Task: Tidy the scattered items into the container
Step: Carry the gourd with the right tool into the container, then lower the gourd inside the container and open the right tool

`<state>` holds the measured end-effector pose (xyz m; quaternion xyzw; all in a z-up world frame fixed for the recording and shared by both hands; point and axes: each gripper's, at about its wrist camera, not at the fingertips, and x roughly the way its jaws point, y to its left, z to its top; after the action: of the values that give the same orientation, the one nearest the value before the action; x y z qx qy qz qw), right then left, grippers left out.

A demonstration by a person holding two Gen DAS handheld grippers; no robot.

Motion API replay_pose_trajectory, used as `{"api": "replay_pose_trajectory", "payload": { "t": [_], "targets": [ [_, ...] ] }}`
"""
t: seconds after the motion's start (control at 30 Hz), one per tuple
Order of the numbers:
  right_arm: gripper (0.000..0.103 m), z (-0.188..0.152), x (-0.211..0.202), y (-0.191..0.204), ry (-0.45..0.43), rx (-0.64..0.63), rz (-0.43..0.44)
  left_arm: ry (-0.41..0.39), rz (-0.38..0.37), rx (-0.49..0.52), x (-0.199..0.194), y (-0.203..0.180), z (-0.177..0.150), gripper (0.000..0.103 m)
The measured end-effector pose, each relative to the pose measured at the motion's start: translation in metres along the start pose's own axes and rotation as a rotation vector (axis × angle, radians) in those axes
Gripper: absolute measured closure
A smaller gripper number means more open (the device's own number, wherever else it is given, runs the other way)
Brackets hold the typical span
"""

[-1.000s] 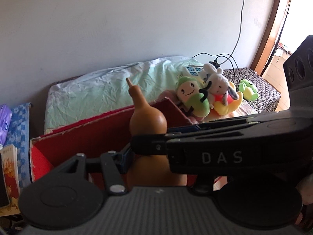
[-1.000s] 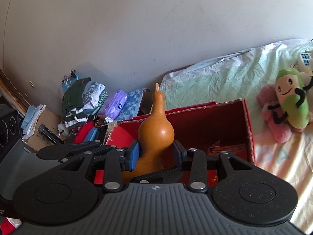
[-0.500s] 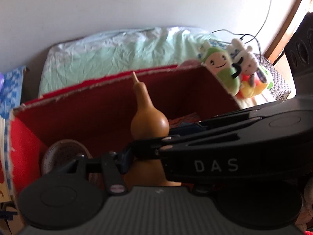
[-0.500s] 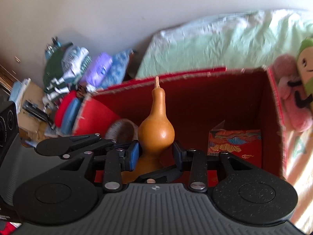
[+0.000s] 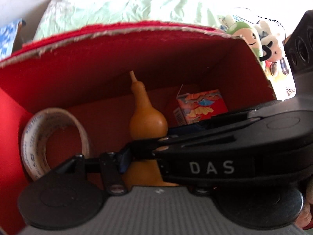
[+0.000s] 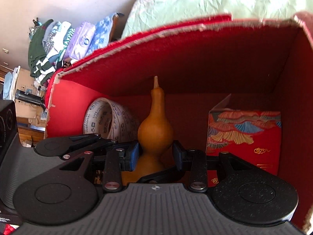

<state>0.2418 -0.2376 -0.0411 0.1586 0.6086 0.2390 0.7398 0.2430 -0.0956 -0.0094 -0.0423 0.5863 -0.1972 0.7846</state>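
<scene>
Gourd (image 6: 155, 131), tan and bottle-shaped, stands upright inside the red cardboard box (image 6: 176, 58), stem up. The right gripper (image 6: 155, 153) has its blue-padded jaws clenched on the gourd's narrow waist; the left gripper (image 5: 145, 154) grasps the same gourd lower down (its far jaw is hidden behind the other tool, marked DAS). To the gourd's left a roll of printed tape (image 6: 109, 121) leans on edge against the box wall; to its right sits a small red carton (image 6: 244, 135) with fan patterns. Beyond the box lie a pale green bedsheet (image 5: 117, 5) and plush toys (image 5: 260, 37).
</scene>
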Motion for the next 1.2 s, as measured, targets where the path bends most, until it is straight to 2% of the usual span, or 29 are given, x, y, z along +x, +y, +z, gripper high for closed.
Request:
{"api": "replay_pose_trajectory", "payload": {
  "t": [0.27,0.4,0.57,0.63,0.7,1.0,1.1,1.2],
  "targets": [
    [0.062,0.002,0.004,-0.003,0.04,0.028,0.013,0.035,-0.016,-0.048,0.002,0.005,-0.003,0.051],
    [0.061,0.002,0.005,-0.005,0.048,0.043,0.019,0.049,-0.034,-0.078,0.002,0.012,-0.001,0.045],
    [0.061,0.005,0.01,0.006,0.054,0.006,-0.052,0.054,-0.019,-0.091,0.0,0.014,-0.002,0.045],
    [0.062,0.004,0.01,0.011,0.04,-0.013,-0.063,0.054,-0.033,-0.092,-0.001,0.015,-0.003,0.04],
    [0.062,0.004,0.011,0.012,0.036,-0.015,-0.061,0.052,-0.034,-0.093,-0.002,0.015,-0.004,0.04],
    [0.061,0.005,0.012,-0.002,0.048,0.027,-0.002,0.034,-0.03,-0.088,-0.005,0.015,-0.003,0.038],
    [0.058,0.005,0.008,-0.012,0.023,0.063,0.057,0.018,-0.034,-0.091,-0.007,0.015,-0.003,0.035],
    [0.058,0.003,0.002,-0.018,-0.021,0.094,0.074,-0.003,-0.042,-0.104,-0.01,0.018,-0.005,0.035]
  ]
}}
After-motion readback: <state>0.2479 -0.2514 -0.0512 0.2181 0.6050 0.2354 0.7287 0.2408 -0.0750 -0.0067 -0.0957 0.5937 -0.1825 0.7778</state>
